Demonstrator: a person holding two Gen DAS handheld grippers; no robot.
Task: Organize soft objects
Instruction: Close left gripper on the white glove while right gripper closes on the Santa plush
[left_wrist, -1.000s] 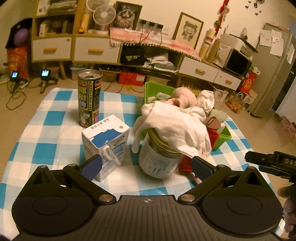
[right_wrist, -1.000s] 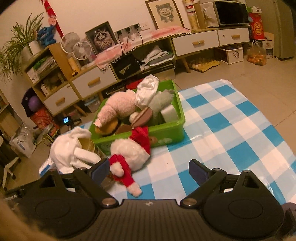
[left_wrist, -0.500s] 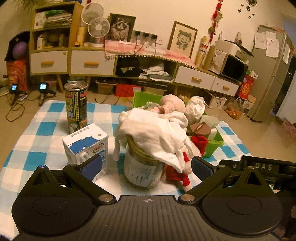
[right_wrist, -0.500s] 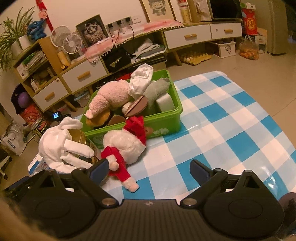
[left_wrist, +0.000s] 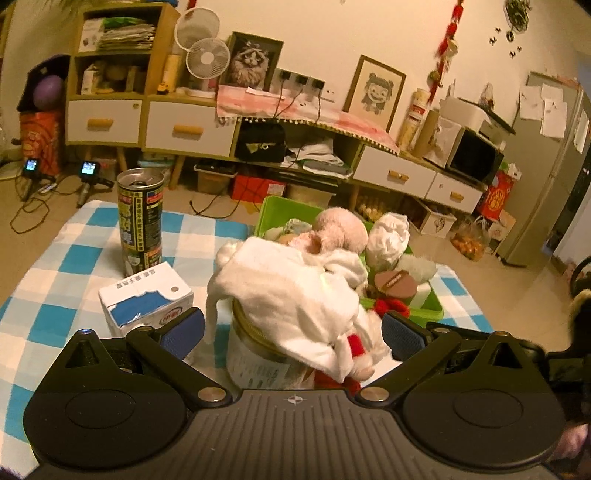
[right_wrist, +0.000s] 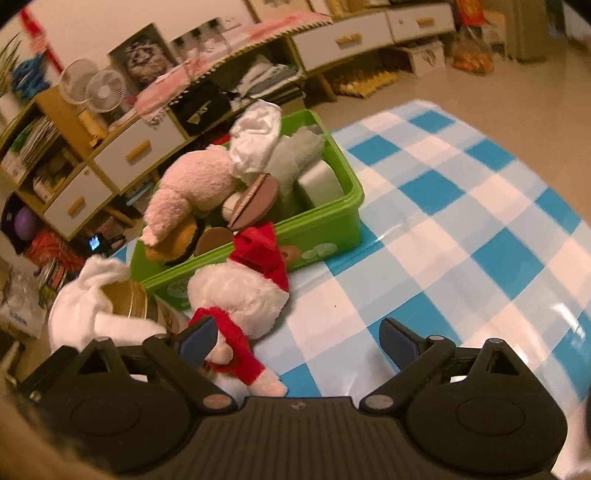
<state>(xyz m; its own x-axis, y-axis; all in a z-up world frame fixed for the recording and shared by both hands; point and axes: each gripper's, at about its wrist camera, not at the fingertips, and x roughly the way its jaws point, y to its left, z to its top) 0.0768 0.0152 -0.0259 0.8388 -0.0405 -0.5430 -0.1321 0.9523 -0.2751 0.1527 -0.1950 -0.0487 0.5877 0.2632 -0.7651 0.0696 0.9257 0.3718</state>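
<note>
A white cloth glove (left_wrist: 291, 291) (right_wrist: 85, 310) lies draped over a gold-lidded glass jar (left_wrist: 255, 358) (right_wrist: 135, 299). My left gripper (left_wrist: 291, 332) is open, its fingers either side of jar and glove, touching neither. A white plush with red hat and scarf (right_wrist: 240, 291) (left_wrist: 354, 350) lies on the cloth against the green bin (right_wrist: 332, 225) (left_wrist: 424, 314). The bin holds a pink plush (right_wrist: 192, 188), white cloth and other soft toys. My right gripper (right_wrist: 297, 338) is open just in front of the plush, its left finger (right_wrist: 195, 338) near the red scarf.
A milk carton (left_wrist: 144, 299) and a tall drink can (left_wrist: 140, 218) stand left of the jar on the blue-and-white checked tablecloth (right_wrist: 461, 236). Shelves and drawers (left_wrist: 184, 129) line the far wall. The cloth right of the bin is bare.
My left gripper has moved closer and lower toward the jar and glove. My right gripper has edged toward the red-and-white plush. Both stay open.
</note>
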